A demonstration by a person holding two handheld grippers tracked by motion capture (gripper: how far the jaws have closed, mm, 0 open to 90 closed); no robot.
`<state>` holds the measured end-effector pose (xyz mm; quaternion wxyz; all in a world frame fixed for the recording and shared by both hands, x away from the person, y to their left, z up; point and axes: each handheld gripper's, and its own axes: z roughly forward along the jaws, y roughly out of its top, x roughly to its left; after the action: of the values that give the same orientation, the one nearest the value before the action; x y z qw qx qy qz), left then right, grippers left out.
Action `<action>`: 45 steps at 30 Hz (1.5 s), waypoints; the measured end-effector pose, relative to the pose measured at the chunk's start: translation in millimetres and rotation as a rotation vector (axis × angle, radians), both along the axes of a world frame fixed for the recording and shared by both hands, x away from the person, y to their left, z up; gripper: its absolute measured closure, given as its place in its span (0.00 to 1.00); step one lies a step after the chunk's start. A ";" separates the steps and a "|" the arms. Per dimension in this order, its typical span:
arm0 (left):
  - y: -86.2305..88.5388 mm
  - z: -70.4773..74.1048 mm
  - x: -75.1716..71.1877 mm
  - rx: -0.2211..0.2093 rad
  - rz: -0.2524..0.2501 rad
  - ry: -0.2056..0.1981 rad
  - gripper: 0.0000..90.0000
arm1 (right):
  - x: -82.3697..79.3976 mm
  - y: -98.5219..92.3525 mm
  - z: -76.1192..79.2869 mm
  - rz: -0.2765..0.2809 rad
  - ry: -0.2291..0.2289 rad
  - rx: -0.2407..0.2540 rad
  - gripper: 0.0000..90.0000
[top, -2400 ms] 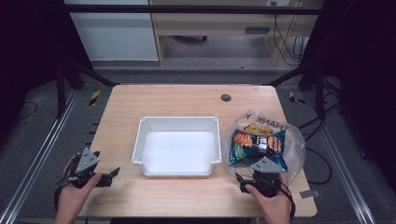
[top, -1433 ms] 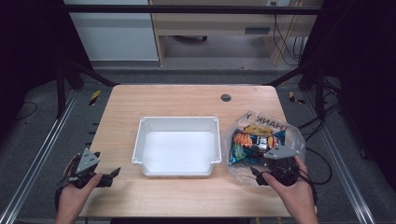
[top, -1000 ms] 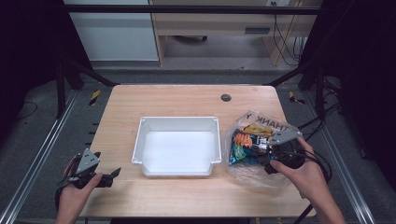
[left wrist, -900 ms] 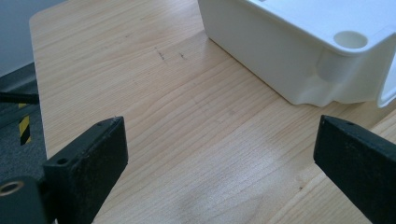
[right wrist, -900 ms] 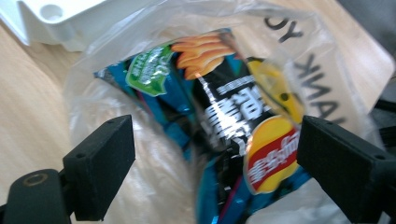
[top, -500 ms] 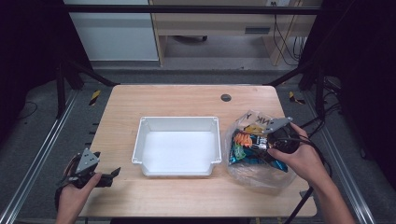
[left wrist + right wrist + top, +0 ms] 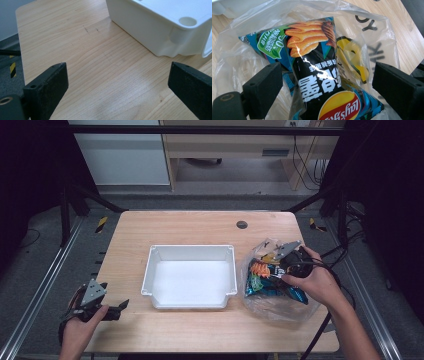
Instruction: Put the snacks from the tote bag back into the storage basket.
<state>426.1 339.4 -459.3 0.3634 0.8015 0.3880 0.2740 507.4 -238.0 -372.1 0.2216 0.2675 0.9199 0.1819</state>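
A blue and black crisp packet [image 7: 322, 85] lies inside a clear plastic bag [image 7: 372, 37] at the right of the table. From above I see the packet [image 7: 267, 284] and the bag [image 7: 280, 309] beside the white bin [image 7: 192, 249]. My right gripper [image 7: 274, 269] hovers over the bag. Its jaws [image 7: 327, 72] have just been opening and stand wide, with the packet between them but apart from both pads. My left gripper [image 7: 119, 307] rests near the front left corner, open [image 7: 117, 72] over bare wood.
The white bin's outer corner [image 7: 160, 32] stands close ahead of the left gripper. A dark round hole [image 7: 242, 224] marks the far side of the wooden table [image 7: 200, 227]. A cable trails from the right gripper off the table's right edge.
The right hand has moved from the table's front edge away from the person and onto the bag. The left hand and the bin have not moved.
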 end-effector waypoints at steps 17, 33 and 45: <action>0.2 0.1 0.3 0.005 -0.002 -0.001 0.03 | 24.2 8.2 -21.1 0.061 0.041 -0.033 0.09; -1.6 -0.2 0.3 0.016 -0.012 0.003 0.03 | 31.3 9.7 -46.7 0.081 0.125 -0.059 0.09; -2.5 -0.9 0.7 0.020 -0.017 0.006 0.03 | 34.6 13.3 -61.4 0.081 0.171 -0.084 0.07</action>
<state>426.8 336.9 -460.2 0.3564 0.8090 0.3796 0.2726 542.0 -224.7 -433.5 0.1458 0.2349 0.9524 0.1286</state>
